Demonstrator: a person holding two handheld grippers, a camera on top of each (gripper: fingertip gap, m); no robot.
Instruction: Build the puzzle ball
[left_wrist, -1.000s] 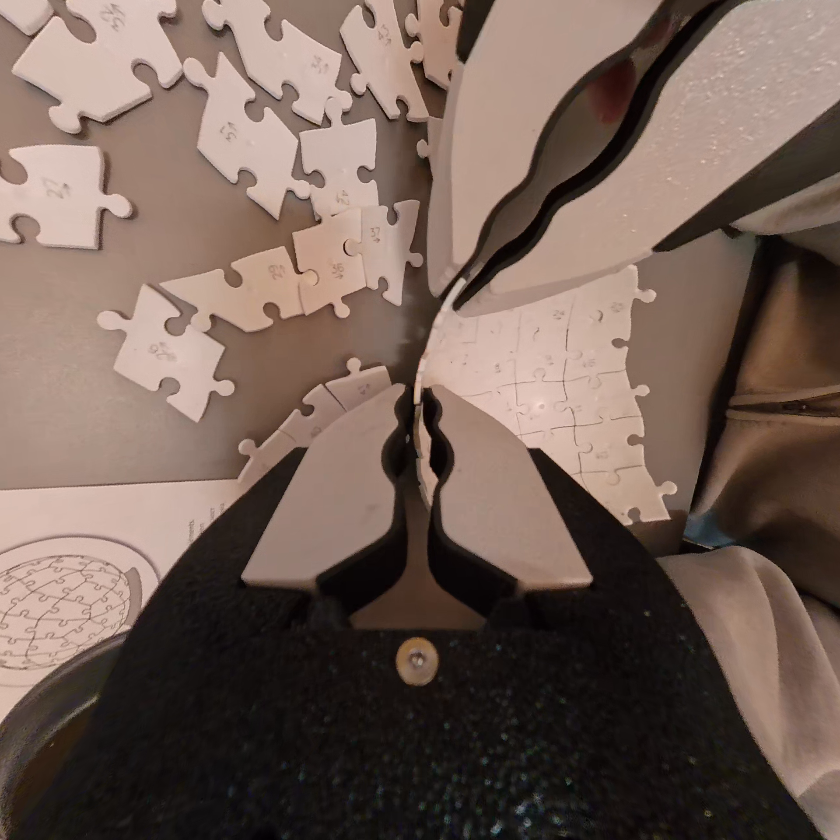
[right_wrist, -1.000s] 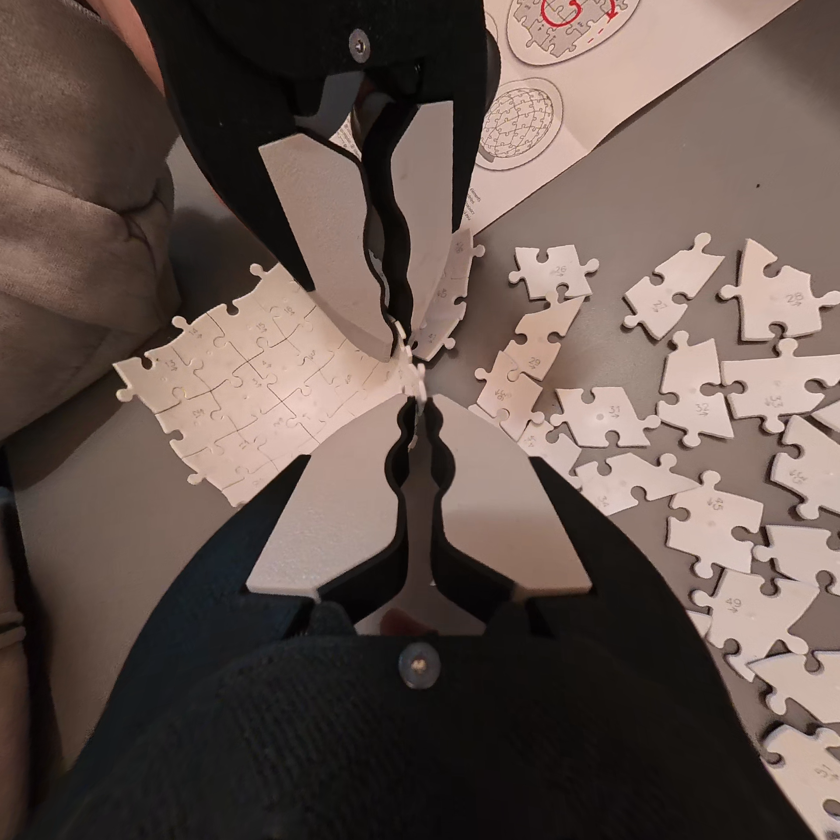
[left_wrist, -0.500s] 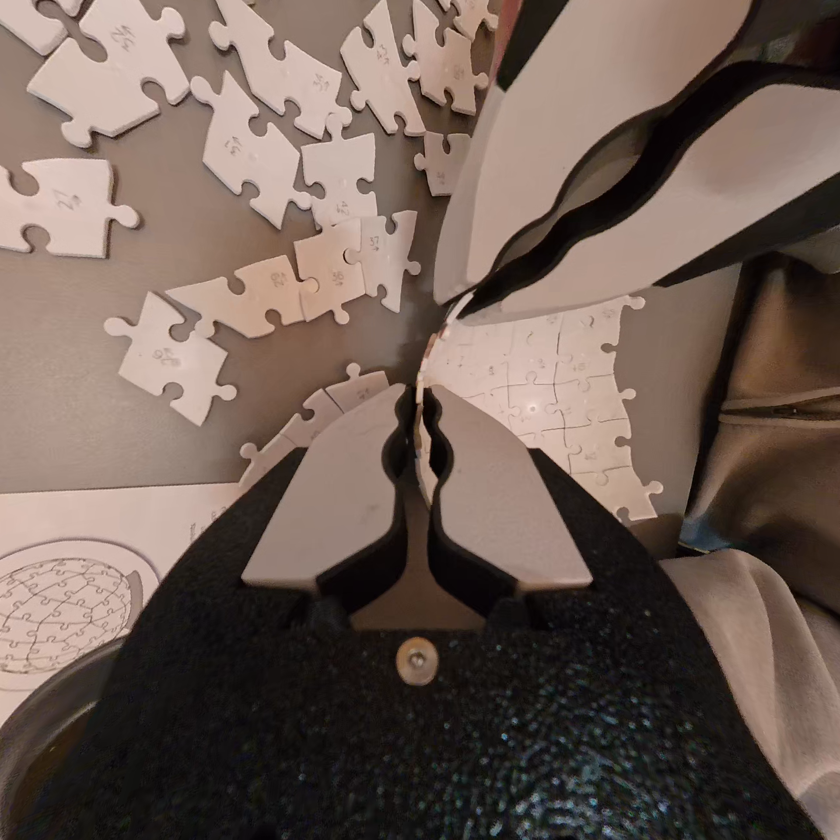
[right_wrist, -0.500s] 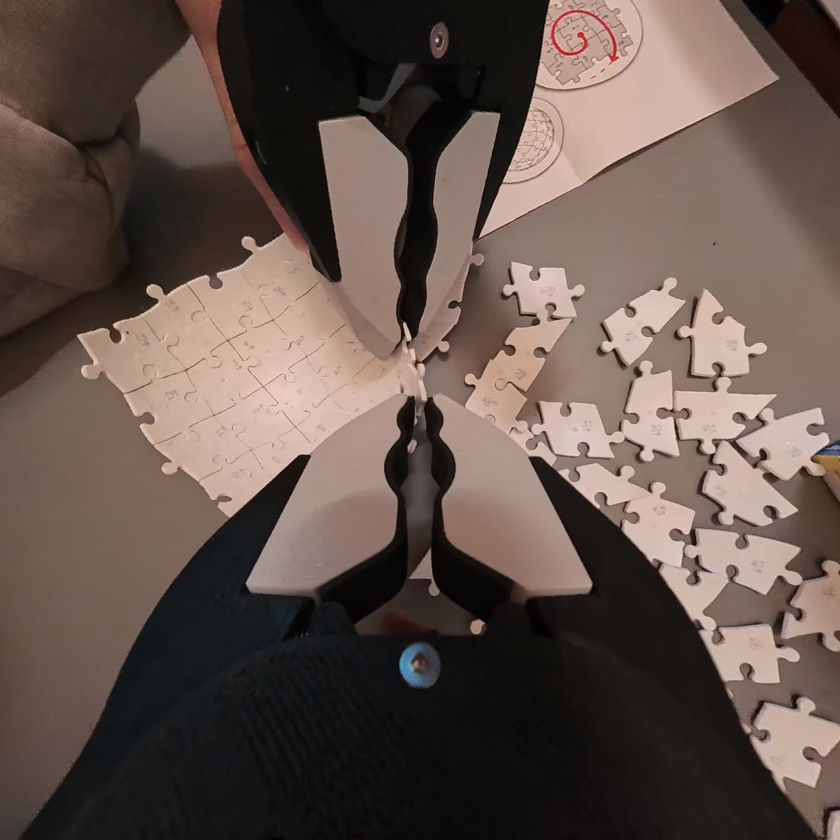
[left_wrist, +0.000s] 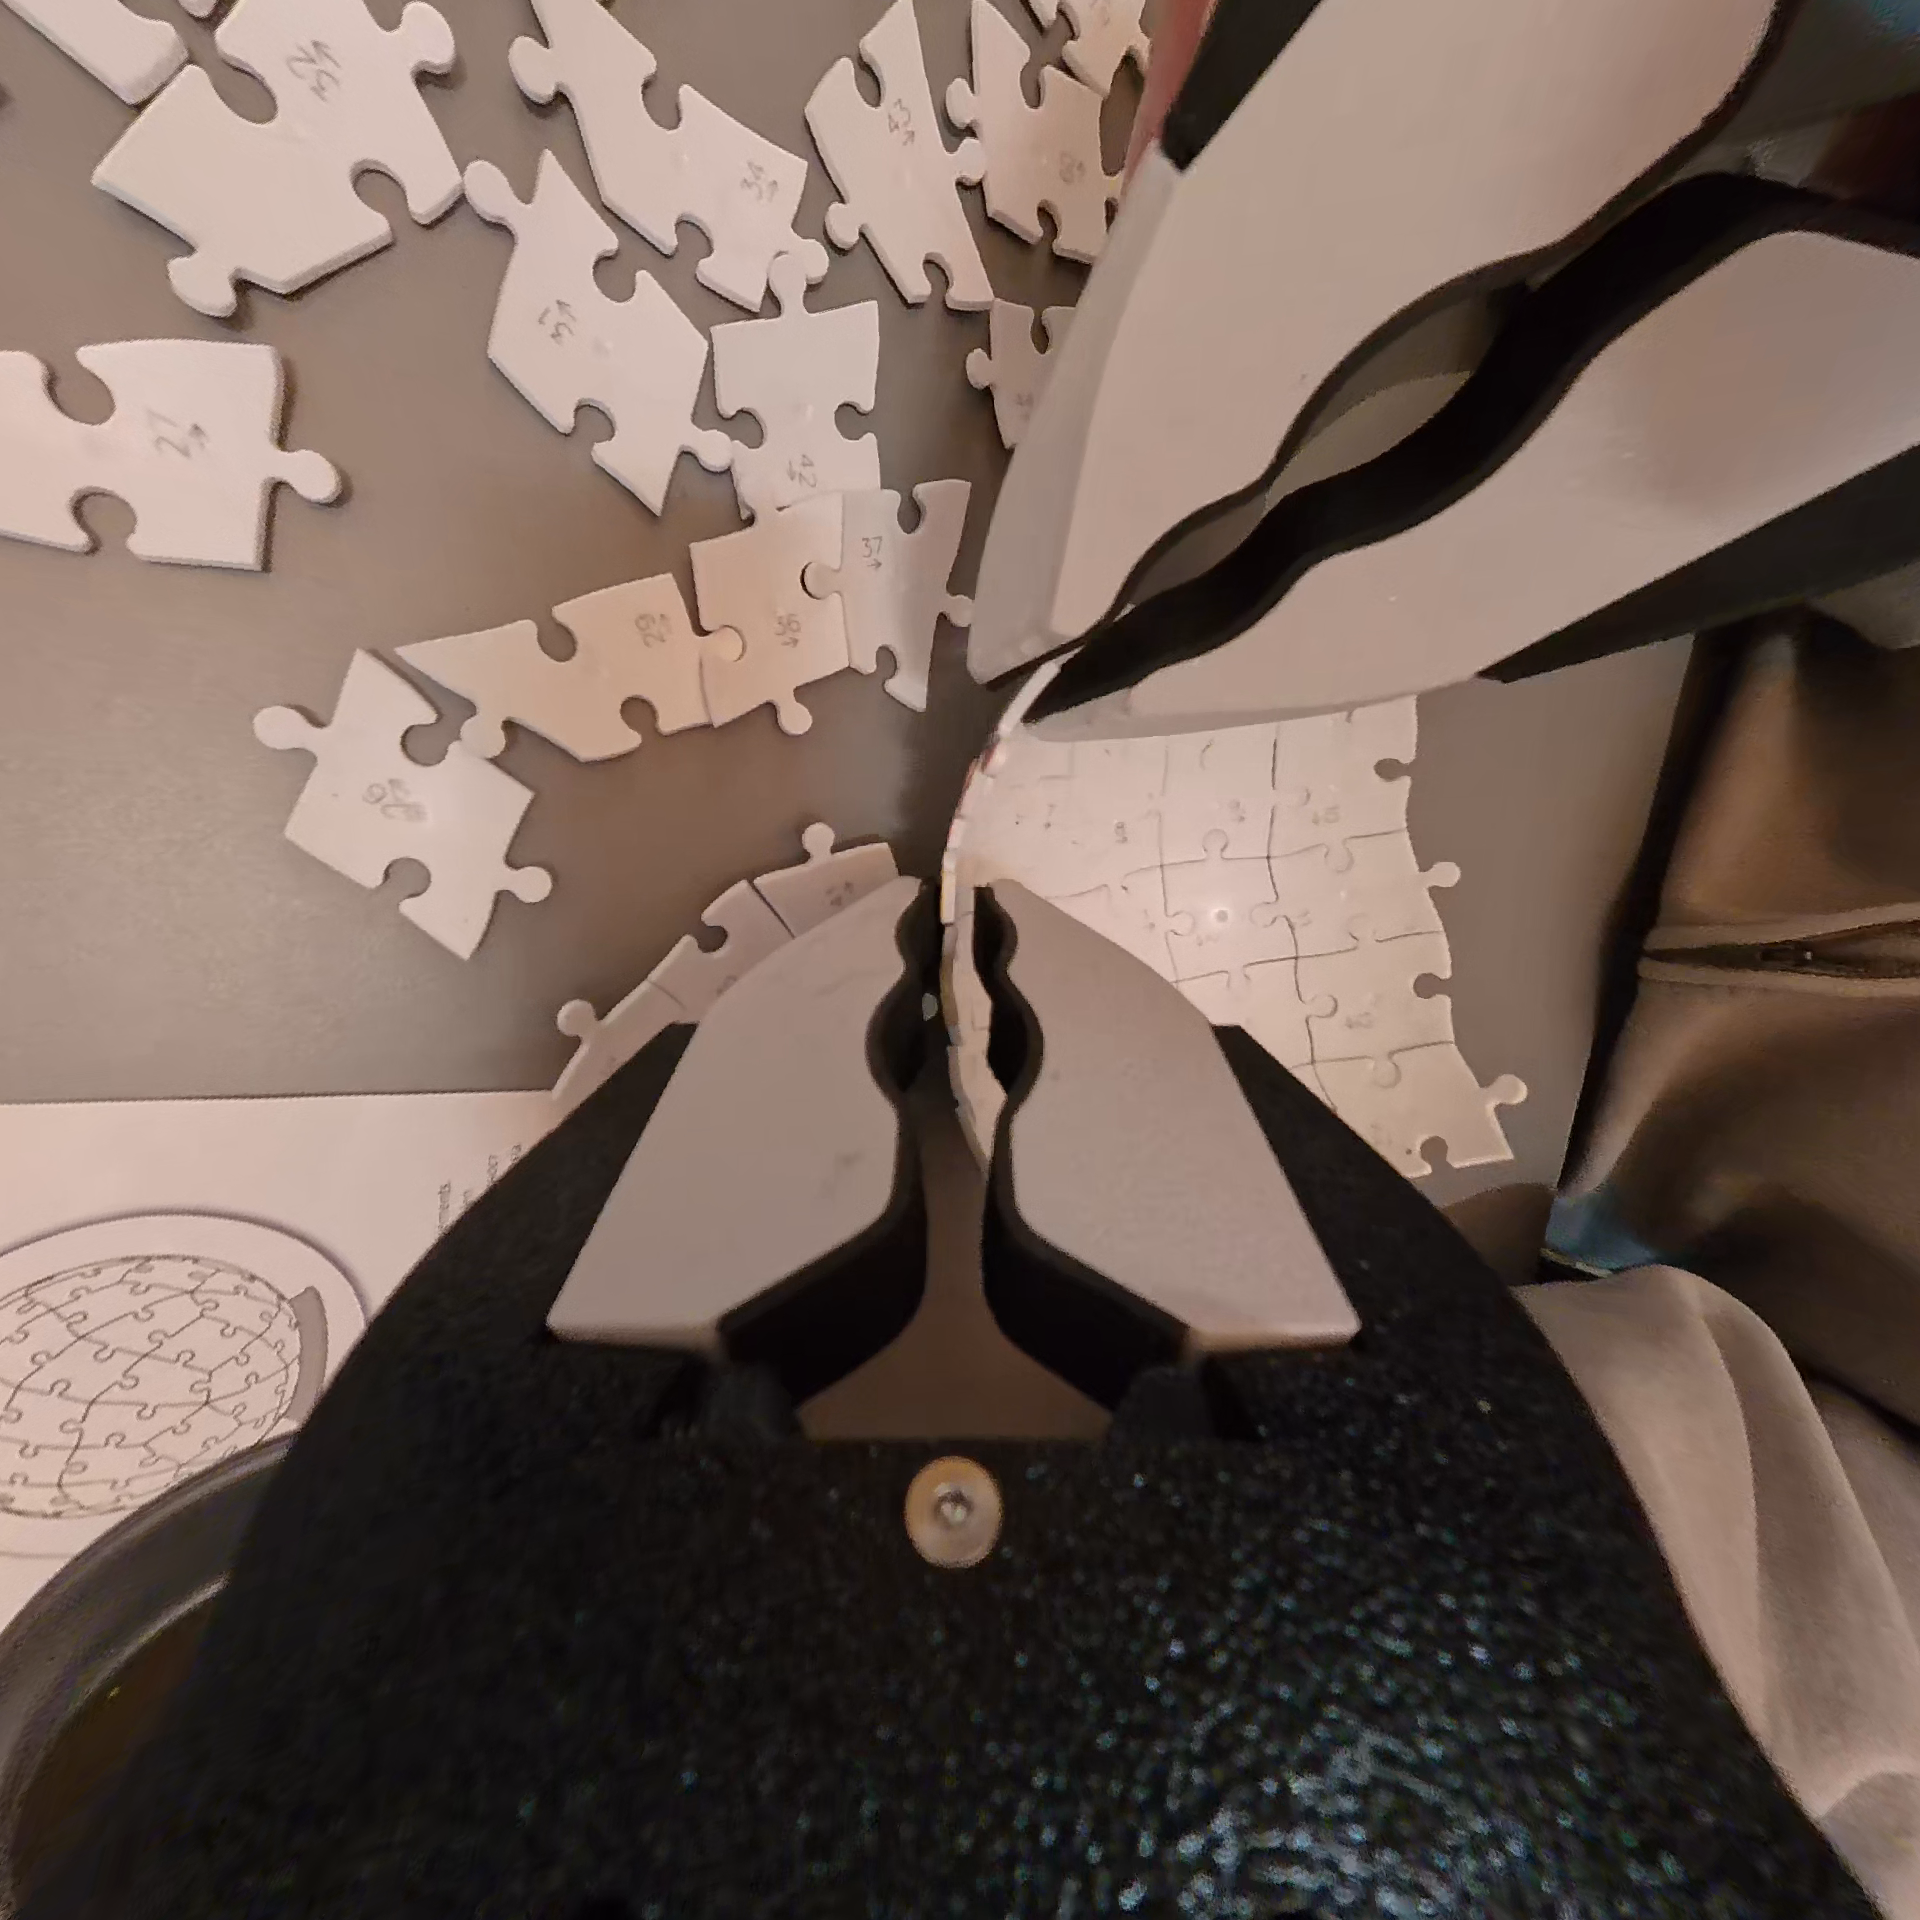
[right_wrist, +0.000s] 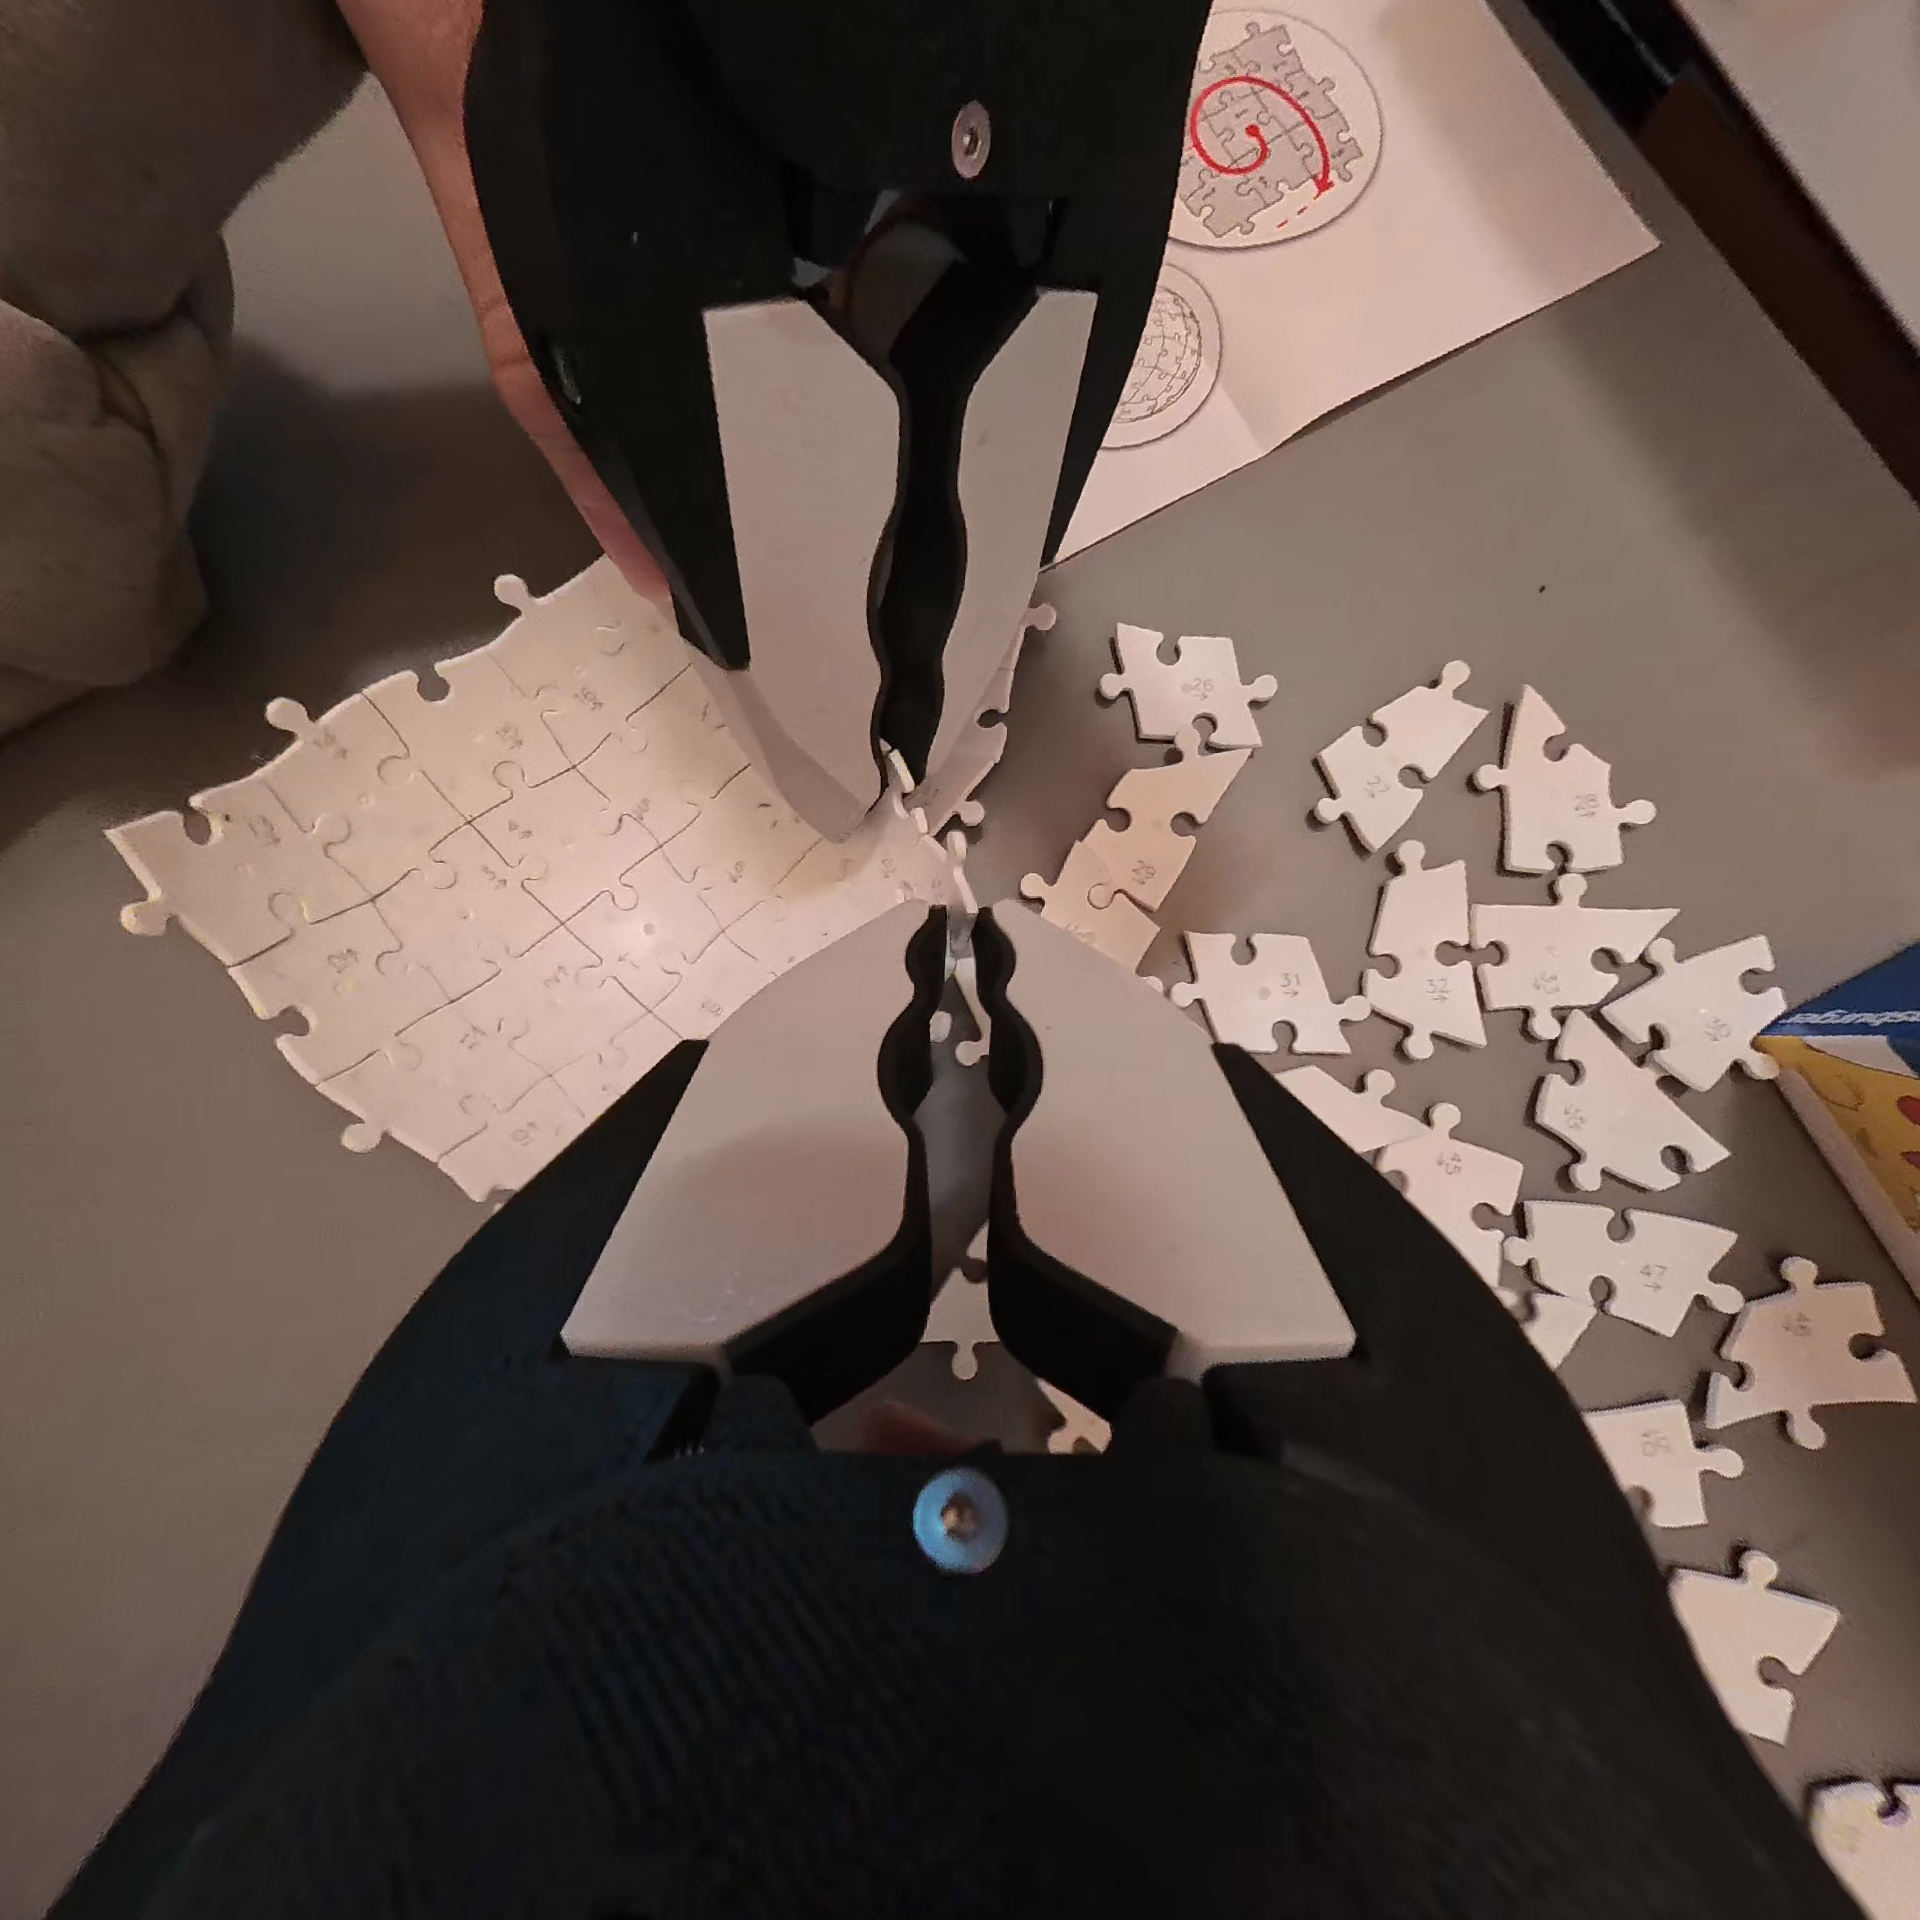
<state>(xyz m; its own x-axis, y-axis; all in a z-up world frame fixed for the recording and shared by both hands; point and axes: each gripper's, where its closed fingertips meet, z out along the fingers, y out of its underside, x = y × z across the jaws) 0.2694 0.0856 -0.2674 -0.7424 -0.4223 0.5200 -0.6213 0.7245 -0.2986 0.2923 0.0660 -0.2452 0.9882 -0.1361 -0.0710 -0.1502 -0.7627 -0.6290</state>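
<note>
The curved assembled puzzle section (right_wrist: 499, 914) is held above the grey desk (right_wrist: 1455, 582) by its edge, clamped between both the left hand-held gripper (left_wrist: 961, 894) and right hand-held gripper (right_wrist: 961, 914), loose pieces (right_wrist: 1538, 977) scattered alongside.

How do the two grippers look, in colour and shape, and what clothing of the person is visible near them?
Both the left gripper and the right gripper have a rough black body with one round screw in the middle. Each carries two flat light grey fingers that taper to the tip, lined inside with wavy black pads. No cables show. Beside them is a beige garment with a zip.
</note>
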